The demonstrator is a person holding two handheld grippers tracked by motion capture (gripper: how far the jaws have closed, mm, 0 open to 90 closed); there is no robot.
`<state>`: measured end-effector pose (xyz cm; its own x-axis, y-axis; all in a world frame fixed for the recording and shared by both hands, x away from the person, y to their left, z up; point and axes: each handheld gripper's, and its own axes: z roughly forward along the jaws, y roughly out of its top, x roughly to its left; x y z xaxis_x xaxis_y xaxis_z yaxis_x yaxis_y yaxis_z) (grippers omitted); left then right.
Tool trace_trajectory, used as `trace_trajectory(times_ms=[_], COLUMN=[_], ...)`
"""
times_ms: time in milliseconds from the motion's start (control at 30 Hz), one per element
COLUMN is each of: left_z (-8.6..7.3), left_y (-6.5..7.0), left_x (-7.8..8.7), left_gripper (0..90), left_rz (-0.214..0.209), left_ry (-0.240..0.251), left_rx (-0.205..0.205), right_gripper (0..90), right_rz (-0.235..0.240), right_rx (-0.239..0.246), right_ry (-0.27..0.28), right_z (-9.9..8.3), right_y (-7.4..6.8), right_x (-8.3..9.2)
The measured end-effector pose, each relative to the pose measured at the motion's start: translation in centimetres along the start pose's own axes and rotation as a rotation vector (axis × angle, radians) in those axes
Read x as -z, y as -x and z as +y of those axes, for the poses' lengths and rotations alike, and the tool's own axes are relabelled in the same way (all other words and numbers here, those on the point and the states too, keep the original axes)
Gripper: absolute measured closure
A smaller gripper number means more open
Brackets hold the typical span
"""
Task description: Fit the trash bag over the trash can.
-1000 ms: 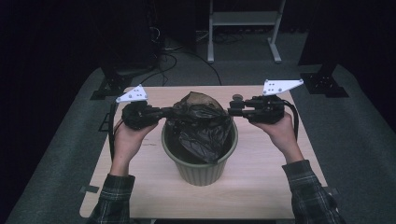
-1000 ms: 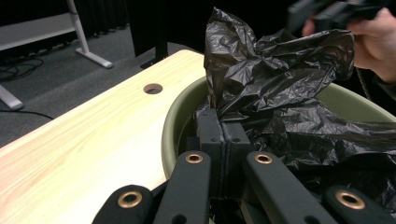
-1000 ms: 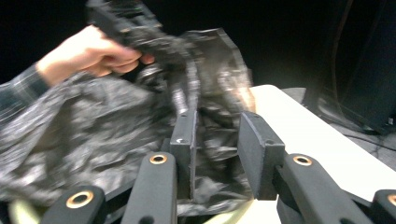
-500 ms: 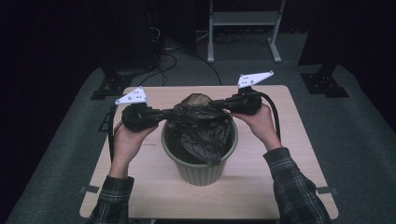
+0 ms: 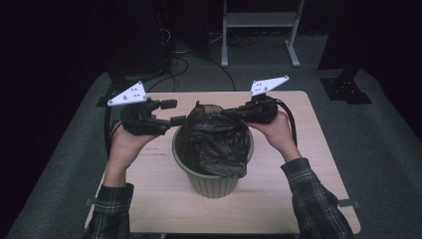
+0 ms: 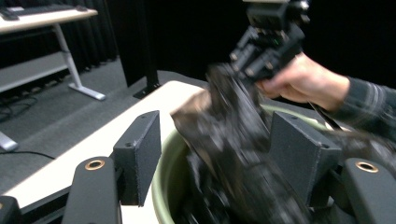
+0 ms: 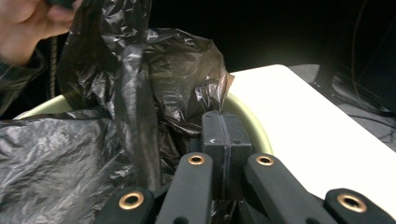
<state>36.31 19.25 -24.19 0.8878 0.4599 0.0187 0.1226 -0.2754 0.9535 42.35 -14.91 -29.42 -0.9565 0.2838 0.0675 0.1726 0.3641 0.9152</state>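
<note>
A black plastic bag [image 5: 215, 137] lines a green bin [image 5: 211, 181] in the middle of the wooden table [image 5: 318, 164]. My left gripper [image 5: 174, 112] hovers at the bin's left rim. Its jaws have just been opening and now stand apart. In the left gripper view a blurred fold of the bag [image 6: 233, 140] rises between the pads [image 6: 140, 149] without being pressed. My right gripper [image 5: 230, 113] is shut on the bag's upper edge at the far right rim. In the right gripper view my right gripper [image 7: 224, 128] has its pads together on a pinch of film [image 7: 217, 100].
The bin stands near the table's centre, with bare wood on all sides. Beyond the far edge are a dark floor, cables [image 5: 174, 55] and a grey frame stand [image 5: 259, 20]. A black base plate [image 5: 346, 89] lies at the back right.
My left gripper has let go of the bag, opened and lifted back to the left. My right gripper has moved left to the bin's rim and closed on the bag.
</note>
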Motion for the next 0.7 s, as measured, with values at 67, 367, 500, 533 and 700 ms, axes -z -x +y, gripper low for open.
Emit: trace_trajectory(times_ms=[67,367,500,533,700], left_z=[0.8,2.4,1.8,1.6,0.6], left_y=[-0.2,-1.2,-1.3,-1.2,-0.7], left_x=[-0.5,-4.6,-6.5,-6.8,-7.7], left_gripper=[34.2,37.5,38.4,38.4,40.4], left_rz=[0.004,-0.019,-0.061,-0.069,-0.103], left_ry=[-0.004,-0.066,-0.115,-0.127,-0.164], left_rx=[-0.01,-0.022,-0.021,-0.021,-0.027], right_gripper=[90.0,90.0,90.0,90.0,90.0], right_rz=[0.003,0.062,0.079,0.082,0.071], right_rx=[0.013,0.042,0.049,0.046,0.043], right_ry=[-0.007,0.012,0.028,0.03,0.039], right_z=[0.1,0.3,0.4,0.5,0.5], right_y=[-0.3,-1.0,-1.1,-1.1,-1.0], right_x=[-0.1,-0.2,-0.2,-0.2,-0.2])
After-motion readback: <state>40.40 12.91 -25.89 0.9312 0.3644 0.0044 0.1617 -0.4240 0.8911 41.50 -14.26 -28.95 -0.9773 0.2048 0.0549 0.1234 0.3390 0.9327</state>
